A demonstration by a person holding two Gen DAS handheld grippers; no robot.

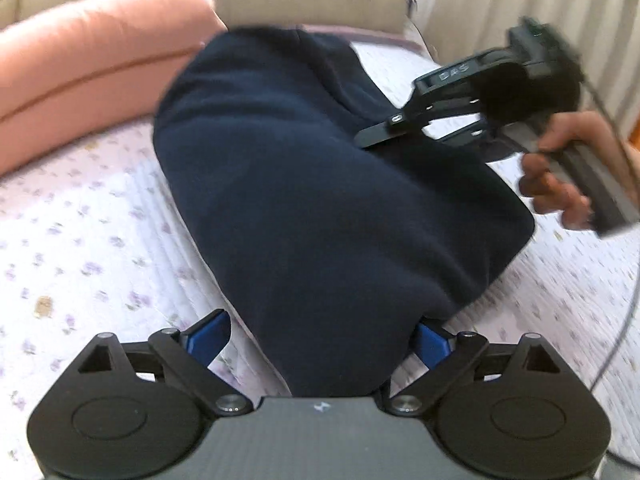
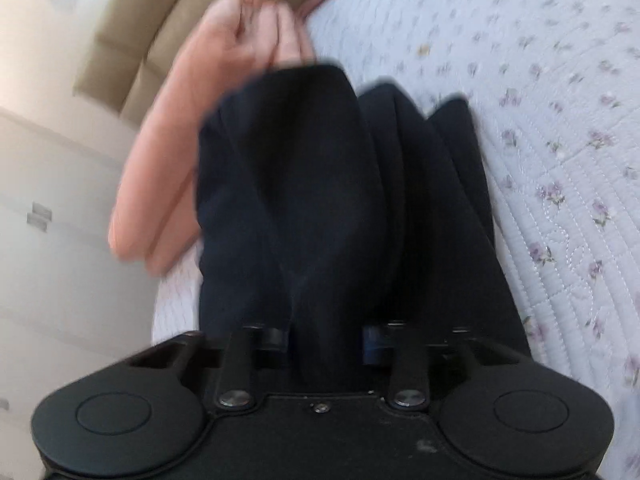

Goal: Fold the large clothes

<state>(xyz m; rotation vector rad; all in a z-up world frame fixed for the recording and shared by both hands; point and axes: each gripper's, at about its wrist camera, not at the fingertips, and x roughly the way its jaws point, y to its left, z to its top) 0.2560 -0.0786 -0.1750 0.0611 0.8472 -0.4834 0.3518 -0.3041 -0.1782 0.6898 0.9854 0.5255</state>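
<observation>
Folding a dark navy garment [image 1: 320, 184] on the floral quilt [image 1: 80, 240].

Straddling the garment's near end with the left gripper [image 1: 320, 336], jaws spread wide and not pressing, probably readying a fresh hold. Pinching a bunched fold of the same cloth in the right gripper [image 2: 324, 338], jaws drawn nearly together on it, likely lifting that edge to carry it over. Lying just beyond the garment, a pink pillow [image 1: 100, 60], possibly crowding the far end.
</observation>
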